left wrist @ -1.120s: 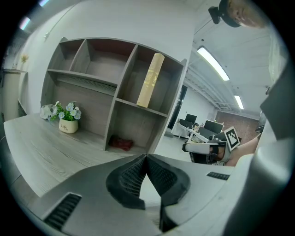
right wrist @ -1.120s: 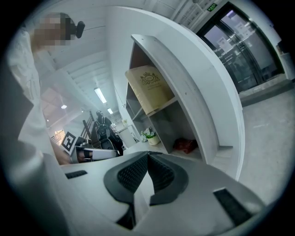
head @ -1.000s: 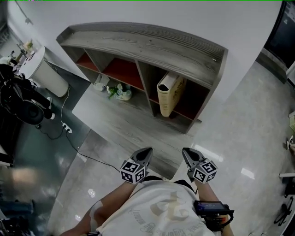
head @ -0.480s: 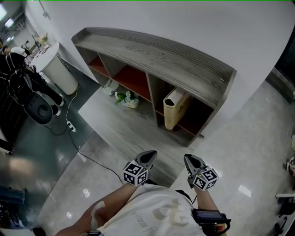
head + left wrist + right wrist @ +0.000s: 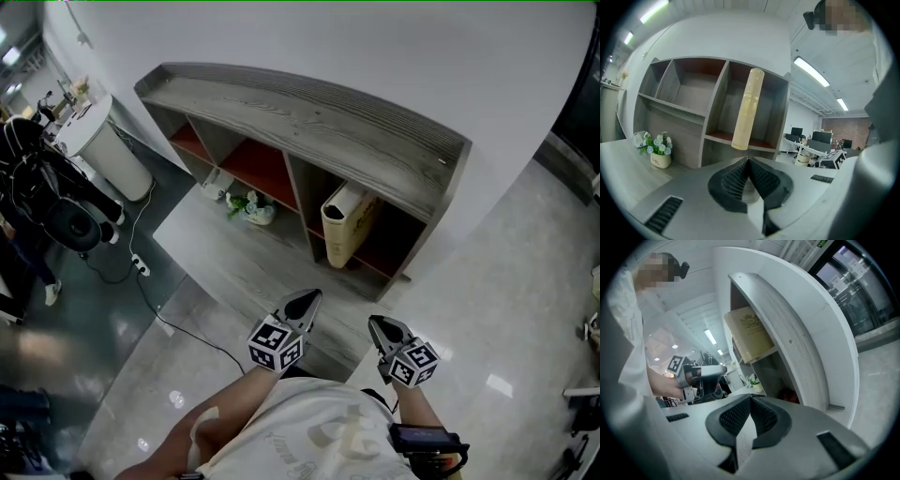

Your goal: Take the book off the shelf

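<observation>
A cream book (image 5: 345,226) leans in the right compartment of the grey wooden shelf (image 5: 309,112); its spine (image 5: 747,108) shows in the left gripper view and its cover (image 5: 750,335) in the right gripper view. My left gripper (image 5: 307,300) and right gripper (image 5: 380,325) hang low in front of the person's body, well short of the shelf. Both are shut with nothing between the pads, as their own views show at the left gripper (image 5: 748,161) and the right gripper (image 5: 751,399).
A small pot of flowers (image 5: 250,207) stands on the low grey platform (image 5: 234,262) in front of the shelf. A white round bin (image 5: 98,141) and dark equipment (image 5: 47,202) stand at the left, with a cable (image 5: 183,323) across the glossy floor.
The head view has swung slightly, so the shelf sits a little differently in the picture. Both grippers stay low and shut, roughly in the same place before the body.
</observation>
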The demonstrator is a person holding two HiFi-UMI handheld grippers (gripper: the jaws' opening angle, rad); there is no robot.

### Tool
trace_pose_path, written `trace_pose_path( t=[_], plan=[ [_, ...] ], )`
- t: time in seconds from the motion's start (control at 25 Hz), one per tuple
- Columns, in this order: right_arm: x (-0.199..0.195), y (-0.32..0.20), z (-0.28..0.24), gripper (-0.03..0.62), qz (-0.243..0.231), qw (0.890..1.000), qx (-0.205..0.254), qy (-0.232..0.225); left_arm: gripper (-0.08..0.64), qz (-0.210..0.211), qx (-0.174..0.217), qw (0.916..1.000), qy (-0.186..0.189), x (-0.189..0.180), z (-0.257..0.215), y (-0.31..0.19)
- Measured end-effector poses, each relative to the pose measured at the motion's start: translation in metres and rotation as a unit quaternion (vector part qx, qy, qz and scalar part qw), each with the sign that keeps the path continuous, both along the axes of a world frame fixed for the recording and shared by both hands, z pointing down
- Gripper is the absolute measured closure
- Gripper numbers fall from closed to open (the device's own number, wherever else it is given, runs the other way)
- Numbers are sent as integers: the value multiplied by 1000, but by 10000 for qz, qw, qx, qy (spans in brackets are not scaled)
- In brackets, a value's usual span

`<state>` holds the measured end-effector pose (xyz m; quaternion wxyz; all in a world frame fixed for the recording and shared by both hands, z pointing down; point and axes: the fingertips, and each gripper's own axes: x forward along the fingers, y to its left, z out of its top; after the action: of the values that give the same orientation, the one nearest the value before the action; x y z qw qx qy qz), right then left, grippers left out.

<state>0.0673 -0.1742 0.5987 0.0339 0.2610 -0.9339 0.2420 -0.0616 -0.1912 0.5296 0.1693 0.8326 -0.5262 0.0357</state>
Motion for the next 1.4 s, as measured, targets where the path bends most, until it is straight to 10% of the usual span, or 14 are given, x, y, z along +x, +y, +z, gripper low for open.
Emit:
trace_pose_path(
  t=[0.64, 1.4],
  plan=[
    [-1, 0, -2, 588, -92, 9998, -9, -147, 249, -415, 486, 9972, -400, 2, -66, -62],
    [27, -6, 22, 588, 191, 9993, -235, -213, 249, -457, 495, 9963, -529, 27, -70, -134]
  ],
)
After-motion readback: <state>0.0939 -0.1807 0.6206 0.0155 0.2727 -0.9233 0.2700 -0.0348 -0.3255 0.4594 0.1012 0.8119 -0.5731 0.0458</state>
